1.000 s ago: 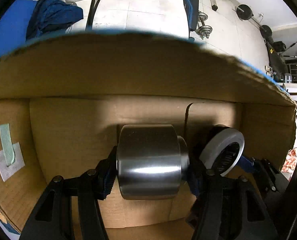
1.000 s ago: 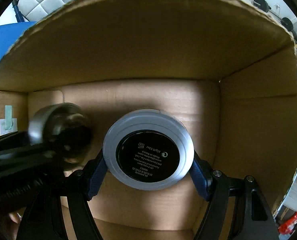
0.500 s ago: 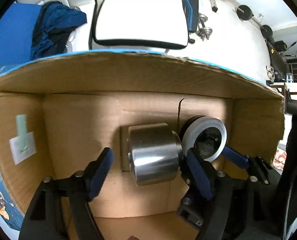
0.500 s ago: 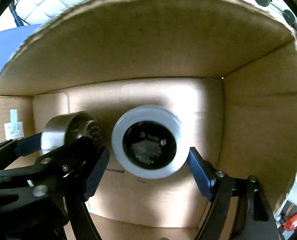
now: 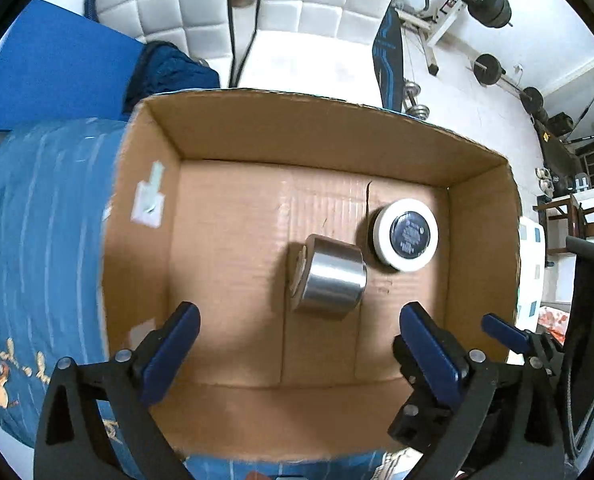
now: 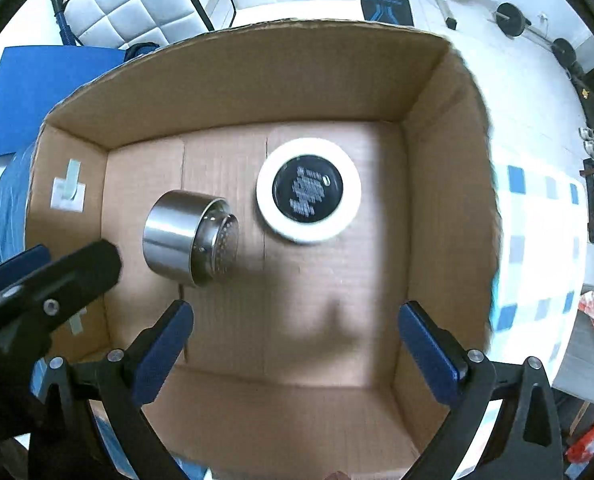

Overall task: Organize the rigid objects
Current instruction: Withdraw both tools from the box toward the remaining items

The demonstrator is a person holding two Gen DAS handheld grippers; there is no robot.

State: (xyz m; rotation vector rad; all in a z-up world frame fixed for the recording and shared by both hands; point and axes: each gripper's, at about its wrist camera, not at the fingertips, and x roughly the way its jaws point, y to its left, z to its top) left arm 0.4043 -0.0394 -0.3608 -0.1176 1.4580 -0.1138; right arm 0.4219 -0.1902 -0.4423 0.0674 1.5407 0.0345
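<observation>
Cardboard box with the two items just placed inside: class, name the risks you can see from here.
1. The metal cylinder lies on its side in the cardboard box, so it may roll into the white round container close beside it.
2. The open left gripper and right gripper hang close together and could collide.

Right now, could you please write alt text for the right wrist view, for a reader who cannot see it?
An open brown cardboard box holds a shiny metal cylinder lying on its side and, to its right, a round white-rimmed jar with a black lid. The open right gripper hovers above, empty, and the left gripper's black finger enters from the left.
</observation>
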